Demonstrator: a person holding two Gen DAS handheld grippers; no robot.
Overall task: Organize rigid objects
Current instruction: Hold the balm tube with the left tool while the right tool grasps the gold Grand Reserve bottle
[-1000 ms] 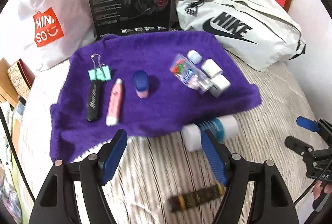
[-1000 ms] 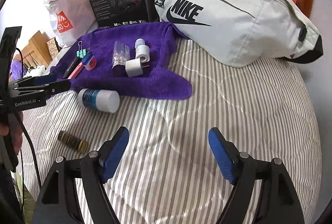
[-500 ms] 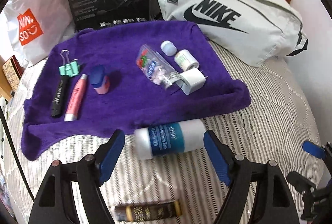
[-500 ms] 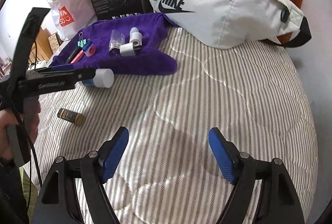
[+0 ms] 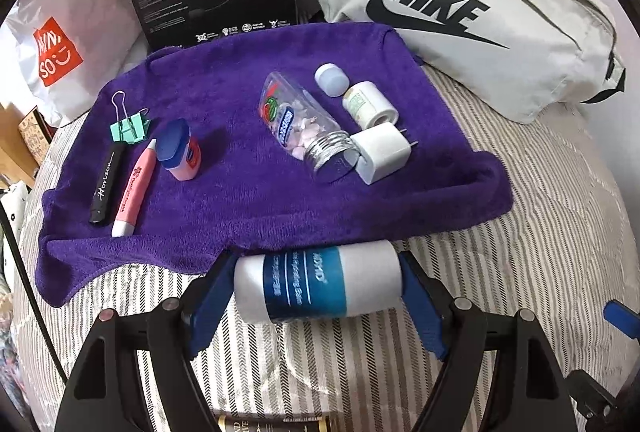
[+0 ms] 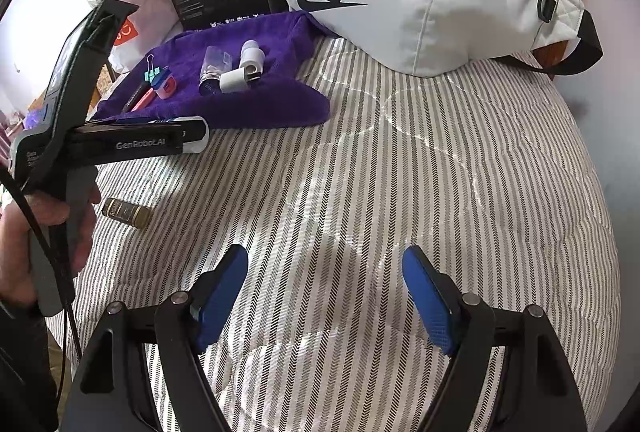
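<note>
1. Left wrist view: your left gripper (image 5: 318, 296) has its jaws around the white cylindrical bottle with a blue label (image 5: 318, 286), pads at both ends; whether they pinch yet, I cannot tell.
2. That bottle lies on the striped bed just beside the purple towel (image 5: 248, 83), at its near edge.
3. Squeeze squarely on the ends before lifting, so it cannot roll.
4. Aim for bare towel beside the clear candy jar (image 5: 302, 125).
5. Your right gripper (image 6: 324, 298) hangs spread and empty, well apart.
</note>
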